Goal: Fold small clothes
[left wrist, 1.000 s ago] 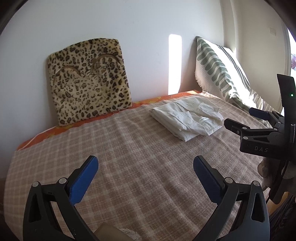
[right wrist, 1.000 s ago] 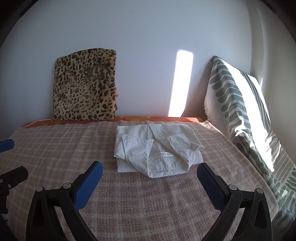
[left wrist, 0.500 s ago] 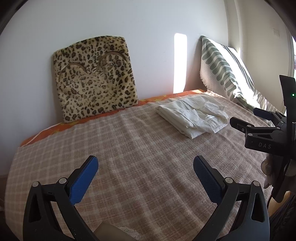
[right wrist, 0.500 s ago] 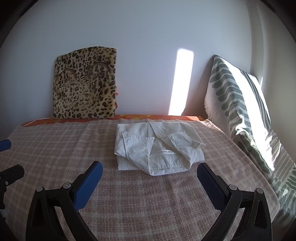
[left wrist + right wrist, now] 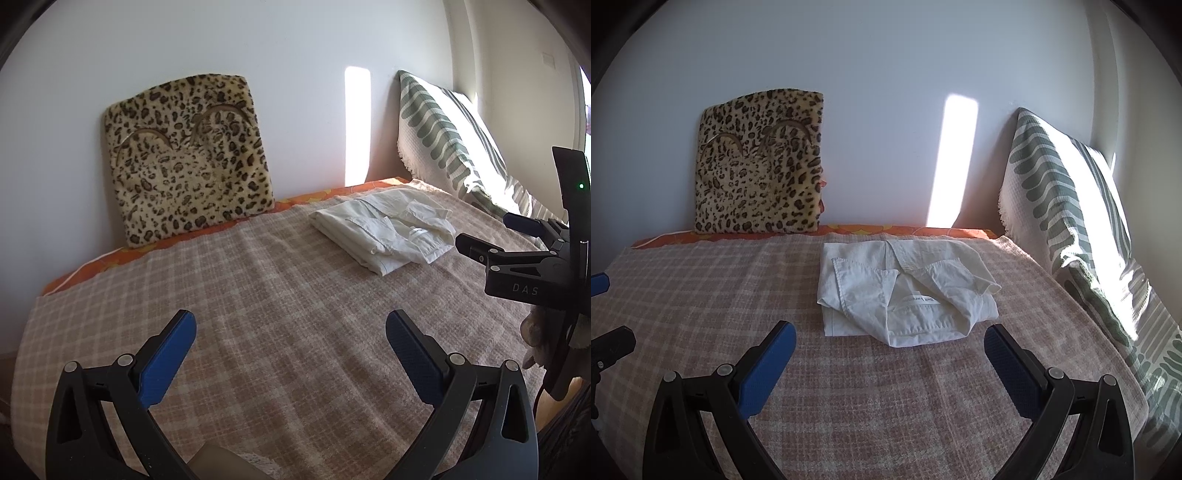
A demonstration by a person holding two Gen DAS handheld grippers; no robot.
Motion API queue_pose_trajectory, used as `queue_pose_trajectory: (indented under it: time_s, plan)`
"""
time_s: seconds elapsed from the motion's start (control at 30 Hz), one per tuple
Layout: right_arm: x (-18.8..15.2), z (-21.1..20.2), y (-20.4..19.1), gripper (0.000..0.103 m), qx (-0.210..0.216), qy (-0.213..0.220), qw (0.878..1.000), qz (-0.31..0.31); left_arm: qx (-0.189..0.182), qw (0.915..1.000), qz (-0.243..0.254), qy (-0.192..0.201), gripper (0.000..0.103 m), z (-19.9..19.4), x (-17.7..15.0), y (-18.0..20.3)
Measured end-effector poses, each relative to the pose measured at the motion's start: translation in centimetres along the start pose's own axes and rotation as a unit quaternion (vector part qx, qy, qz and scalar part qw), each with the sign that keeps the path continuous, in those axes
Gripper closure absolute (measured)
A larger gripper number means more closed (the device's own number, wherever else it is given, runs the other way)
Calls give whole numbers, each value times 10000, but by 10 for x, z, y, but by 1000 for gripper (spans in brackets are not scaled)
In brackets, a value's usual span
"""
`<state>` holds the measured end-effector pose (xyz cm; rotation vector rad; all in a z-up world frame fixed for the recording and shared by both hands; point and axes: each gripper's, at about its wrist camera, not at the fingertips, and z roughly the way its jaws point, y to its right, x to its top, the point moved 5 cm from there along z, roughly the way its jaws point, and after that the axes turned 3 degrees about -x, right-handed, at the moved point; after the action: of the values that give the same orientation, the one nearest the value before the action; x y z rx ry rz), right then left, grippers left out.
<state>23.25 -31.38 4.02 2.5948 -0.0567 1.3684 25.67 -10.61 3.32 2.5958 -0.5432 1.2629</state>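
Just ahead of spread right claw (image 5: 888,341): folded white shirt (image 5: 905,286), untouched.

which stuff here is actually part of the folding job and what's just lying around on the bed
Part of the job:
- white shirt, folded, lying on the checked blanket
- left gripper, open, holding nothing
- right gripper, open, holding nothing

Just lying about:
- leopard cushion, leaning on the wall
- green striped pillow, propped at the right
- orange sheet showing behind the blanket

One folded white shirt (image 5: 901,288), one leopard cushion (image 5: 761,166), perhaps one striped pillow (image 5: 1067,206).
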Motion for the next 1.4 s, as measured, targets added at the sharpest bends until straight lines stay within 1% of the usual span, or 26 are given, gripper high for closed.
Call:
queue_pose_trajectory:
  time_s: [1.4]
  plan:
    - [-1,-1,1,0,-11,3,10000,30,39,10000,41,39,1,-4,2,6]
